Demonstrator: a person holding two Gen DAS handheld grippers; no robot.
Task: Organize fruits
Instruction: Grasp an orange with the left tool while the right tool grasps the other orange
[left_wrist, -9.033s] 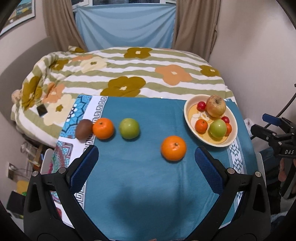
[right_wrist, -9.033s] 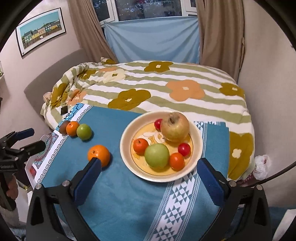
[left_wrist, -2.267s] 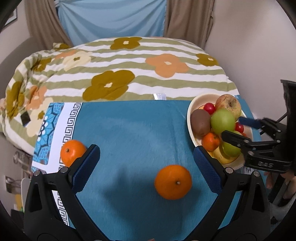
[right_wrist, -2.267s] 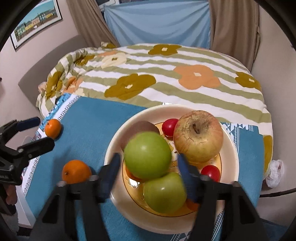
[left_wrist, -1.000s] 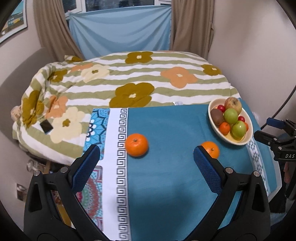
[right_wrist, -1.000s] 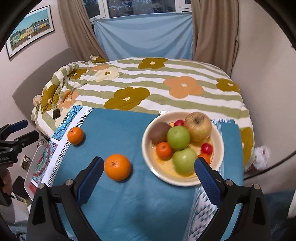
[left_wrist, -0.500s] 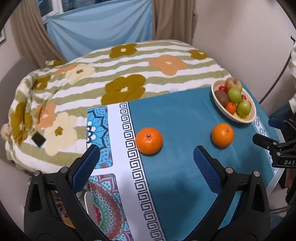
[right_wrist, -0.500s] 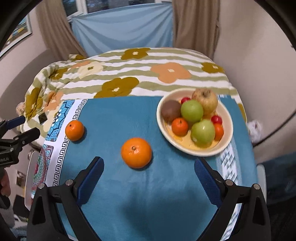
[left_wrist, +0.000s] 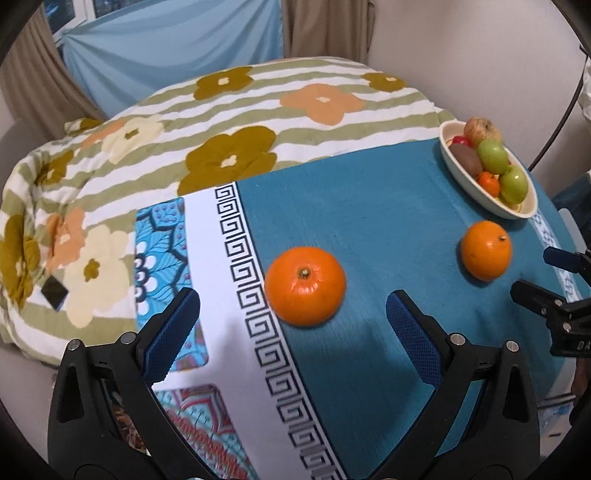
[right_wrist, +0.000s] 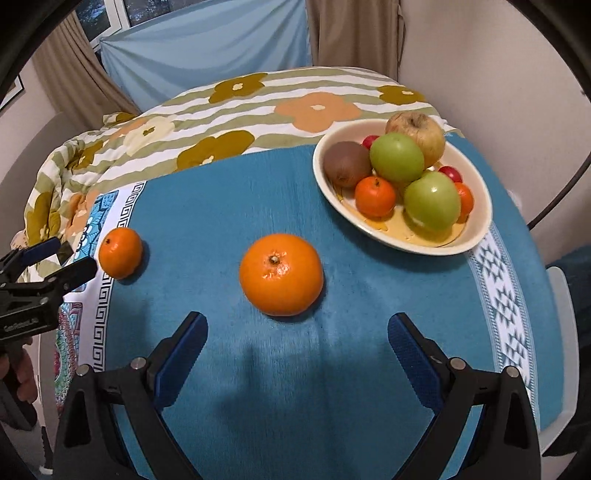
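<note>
Dead centre of my left wrist view, just above my spread blue pads, sits the small orange (left_wrist: 305, 286). My left gripper (left_wrist: 293, 341) is wide open and holding nothing, one pad low left of the fruit, the other low right, so the orange lies straight ahead along my fingers and a touch beyond them. It rests on the teal cloth (left_wrist: 388, 221), right at the edge of the white key-pattern border (left_wrist: 236, 266). Stem dimple up, skin bright and glossy, squat and round, so there's no long axis to line up on; any approach angle should do.

Over in the right wrist view, same story: my right gripper (right_wrist: 295, 350) is spread wide too, empty, and the bigger orange (right_wrist: 281, 274) sits centre frame just past its pads, stem up, slightly flattened. The small orange (right_wrist: 120, 252) shows at mid left there, next to my other claw's tips.

The bowl (right_wrist: 476, 236) is upper right in both views, already stacked with two green apples, a yellowish apple, a kiwi, small orange fruits and red ones. From the right claw it's near; from the left it's well apart, across the cloth.

So my read: each hand is nearest its own orange, and the right one has the short carry. The bowl looks crowded, so I'd judge a round orange set on that heap could roll off. Both oranges are yet to be picked up.
</note>
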